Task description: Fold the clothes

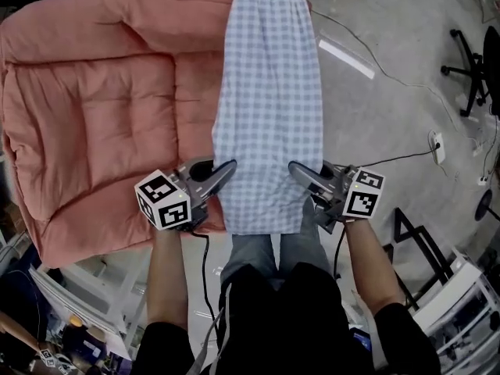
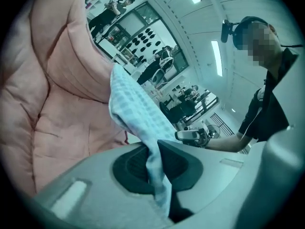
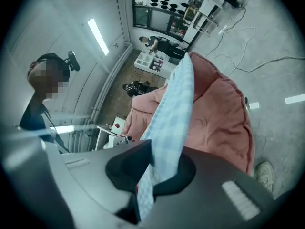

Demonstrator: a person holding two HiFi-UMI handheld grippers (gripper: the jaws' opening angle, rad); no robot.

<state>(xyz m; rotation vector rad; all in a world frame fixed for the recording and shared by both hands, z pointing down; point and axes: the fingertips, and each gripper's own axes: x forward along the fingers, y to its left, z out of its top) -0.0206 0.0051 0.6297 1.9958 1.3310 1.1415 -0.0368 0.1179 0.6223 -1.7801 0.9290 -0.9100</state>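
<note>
The biggest thing in front of me is the pink quilted pad [image 1: 101, 116], a bulky, puffy cushion spread over the grey floor [image 1: 375, 45]. The checked garment [image 1: 269, 108] lies lengthwise along the pad's right part as one long blue-and-white strip, running from the far edge towards my legs, with its near end raised off the pad. I cannot tell whether it is trousers or a plain cloth. I judge it light, thin and quite limp. It has no stiffness of its own, so it will sag wherever it is not held and drape over whatever is beneath. The soft quilting will probably drag on it more than a smooth top would. The left tongs [image 1: 226, 167] are clenched on the near left corner, and in the left gripper view a narrow bunched fold of the cloth passes between the dark pads. The right tongs [image 1: 297, 169] are clamped on the near right corner in the same way, with the cloth running up out of the pads. Those two corners at the near hem look like the right places to hold. With the tongs well apart the edge stays straight between them, and a deep bite matters, since thin weave pinched only at the tip could slip free.
</note>
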